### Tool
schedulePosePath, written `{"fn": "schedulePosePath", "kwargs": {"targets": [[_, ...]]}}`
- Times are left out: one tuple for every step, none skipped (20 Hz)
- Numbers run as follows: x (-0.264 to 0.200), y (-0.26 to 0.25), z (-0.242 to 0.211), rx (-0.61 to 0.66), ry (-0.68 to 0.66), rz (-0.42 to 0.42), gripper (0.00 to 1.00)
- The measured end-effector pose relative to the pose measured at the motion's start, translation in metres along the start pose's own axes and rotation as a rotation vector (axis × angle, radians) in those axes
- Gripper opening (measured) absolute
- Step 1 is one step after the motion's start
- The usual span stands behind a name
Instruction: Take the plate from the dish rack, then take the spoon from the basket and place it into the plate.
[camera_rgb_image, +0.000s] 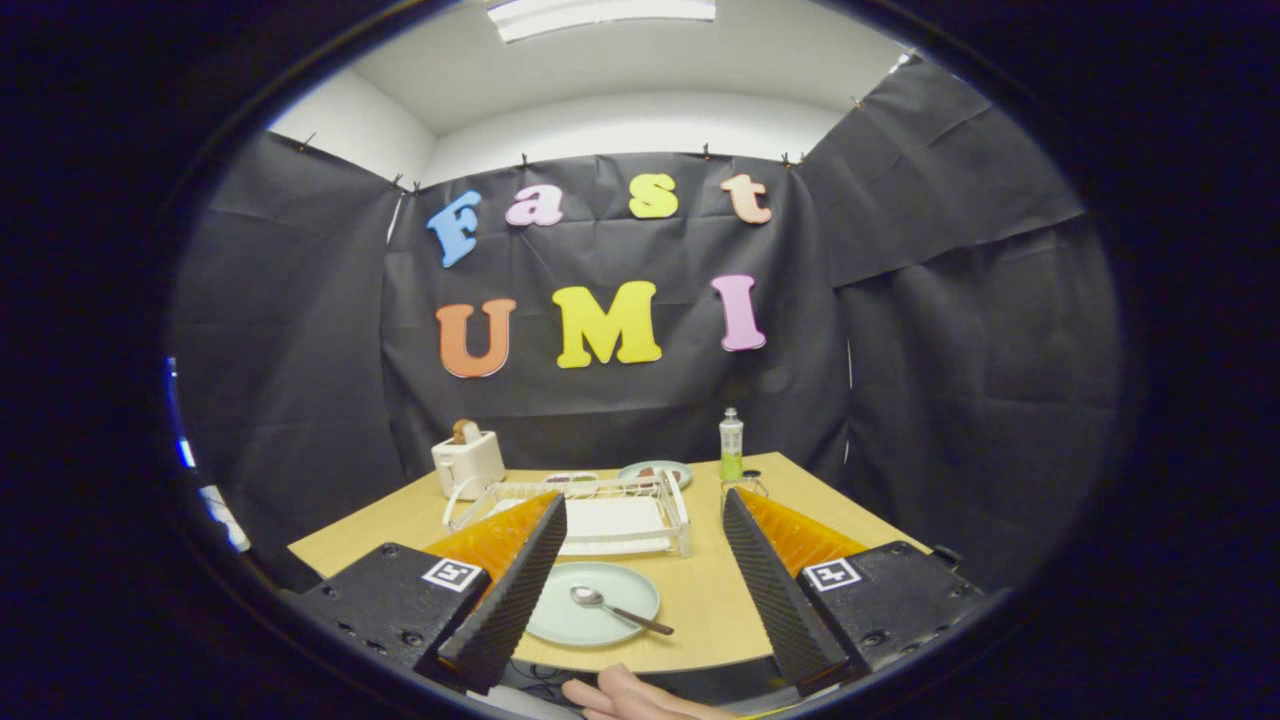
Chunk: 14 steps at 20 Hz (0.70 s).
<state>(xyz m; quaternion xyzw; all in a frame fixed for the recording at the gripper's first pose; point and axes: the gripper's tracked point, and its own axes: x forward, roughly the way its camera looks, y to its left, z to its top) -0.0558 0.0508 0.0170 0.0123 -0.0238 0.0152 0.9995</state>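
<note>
A pale green plate (590, 612) lies on the wooden table (700, 590) near its front edge, between my fingers and closer to the left one. A spoon (615, 608) with a dark handle rests in the plate, bowl to the left. Just beyond the plate stands the white wire dish rack (610, 515) with a white tray inside. My gripper (645, 580) hangs above the table's front with its jaws wide apart and nothing between them. The black ribbed fingers (510, 600) have orange backs.
A white toaster (467, 462) stands at the table's back left. A green bottle (731, 446) and a small glass jar (745, 485) are at the back right, with another plate (655, 472) behind the rack. A hand (630, 697) shows below the table's front edge.
</note>
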Motion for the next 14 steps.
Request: {"fn": "schedulePosePath", "kwargs": {"targets": [[0.0001, 0.0000, -0.0001, -0.002, -0.001, 0.002, 1.00], [0.0006, 0.0007, -0.0003, -0.008, 0.000, 0.001, 1.00], [0.0010, 0.0013, -0.0024, -0.013, 0.002, 0.001, 1.00], [0.0006, 0.0021, -0.0016, -0.015, -0.002, 0.002, 1.00], [-0.0002, 0.0019, -0.0015, -0.017, -0.005, 0.000, 1.00], [-0.0004, -0.0004, -0.0014, -0.016, -0.006, -0.009, 1.00], [-0.0017, -0.0014, -0.0027, -0.013, -0.003, -0.010, 1.00], [-0.0036, 0.0000, -0.0029, -0.009, -0.001, -0.004, 1.00], [-0.0033, 0.0009, -0.0028, -0.010, 0.000, -0.001, 1.00], [-0.0030, 0.0002, -0.0025, -0.013, -0.002, -0.002, 1.00], [-0.0038, -0.0010, -0.0023, -0.017, -0.003, -0.003, 1.00], [-0.0031, -0.0011, -0.0020, -0.016, -0.004, -0.004, 1.00], [-0.0032, -0.0001, -0.0040, -0.017, -0.001, -0.002, 1.00], [-0.0033, 0.0009, -0.0057, -0.015, 0.003, 0.001, 1.00]]}}
